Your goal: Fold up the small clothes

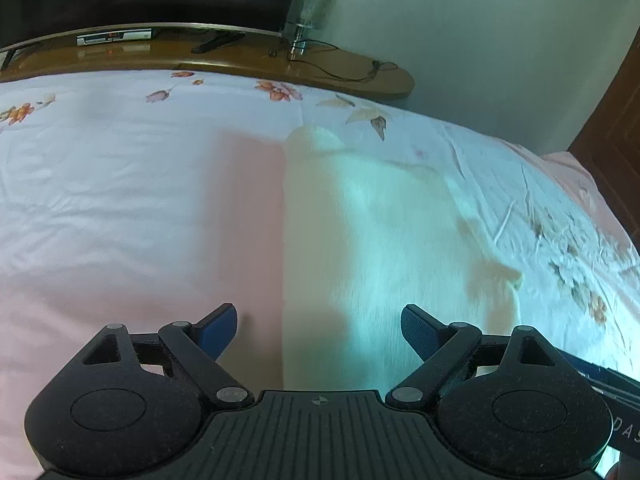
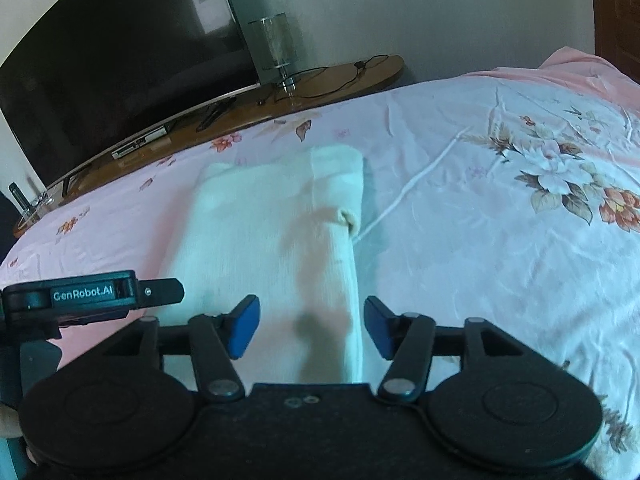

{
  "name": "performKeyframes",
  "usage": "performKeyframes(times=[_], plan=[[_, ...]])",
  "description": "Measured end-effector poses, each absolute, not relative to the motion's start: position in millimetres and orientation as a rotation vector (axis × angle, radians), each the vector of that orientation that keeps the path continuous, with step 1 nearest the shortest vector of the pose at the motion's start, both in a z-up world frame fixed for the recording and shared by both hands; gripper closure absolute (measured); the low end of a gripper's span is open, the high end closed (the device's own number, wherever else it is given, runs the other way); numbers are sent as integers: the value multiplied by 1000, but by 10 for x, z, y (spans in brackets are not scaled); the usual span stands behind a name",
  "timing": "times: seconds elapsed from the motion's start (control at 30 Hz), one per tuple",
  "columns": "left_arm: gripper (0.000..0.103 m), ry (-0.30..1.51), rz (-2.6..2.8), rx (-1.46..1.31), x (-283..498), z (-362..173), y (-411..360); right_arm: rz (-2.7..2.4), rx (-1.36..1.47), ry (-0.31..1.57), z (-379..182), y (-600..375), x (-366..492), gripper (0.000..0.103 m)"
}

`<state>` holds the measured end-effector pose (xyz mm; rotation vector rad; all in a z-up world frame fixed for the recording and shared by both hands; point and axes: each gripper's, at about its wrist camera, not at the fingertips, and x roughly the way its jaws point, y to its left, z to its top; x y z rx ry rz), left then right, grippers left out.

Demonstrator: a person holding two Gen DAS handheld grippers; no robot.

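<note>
Across the frame's middle, the cream garment (image 2: 276,232) lay folded on the bed (image 2: 460,240). Both our left gripper (image 1: 320,330) and right gripper (image 2: 312,326) had their fingers released, holding nothing. We judged the next fold needed matched edges, pinched low.

The garment (image 2: 276,232) is plain cream-white. The bedsheet (image 2: 460,208) is pale pink, printed with orange and white flowers and brown leaves. Both grippers are black with blue pads (image 2: 244,326). The shelf (image 2: 320,80) is brown wood, the television (image 2: 120,60) black.

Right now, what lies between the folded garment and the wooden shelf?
Only bare floral bedsheet between the folded cream garment and the wooden shelf, seen in the right wrist view.
</note>
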<state>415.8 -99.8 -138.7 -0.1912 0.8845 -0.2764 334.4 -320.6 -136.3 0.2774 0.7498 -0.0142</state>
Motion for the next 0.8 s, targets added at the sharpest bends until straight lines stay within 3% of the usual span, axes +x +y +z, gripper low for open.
performKeyframes(times=[0.6, 0.67, 0.8], plan=[[14, 934, -307, -246, 4642, -1653, -1118, 10, 341, 782, -1542, -3343, 3983, 38], [5, 936, -323, -252, 4674, -1670, -1112, 12, 358, 791, -1582, -3369, 4062, 38], [3, 924, -368, -250, 4686, -1694, -1075, -8, 360, 786, -1604, -3423, 4113, 37]])
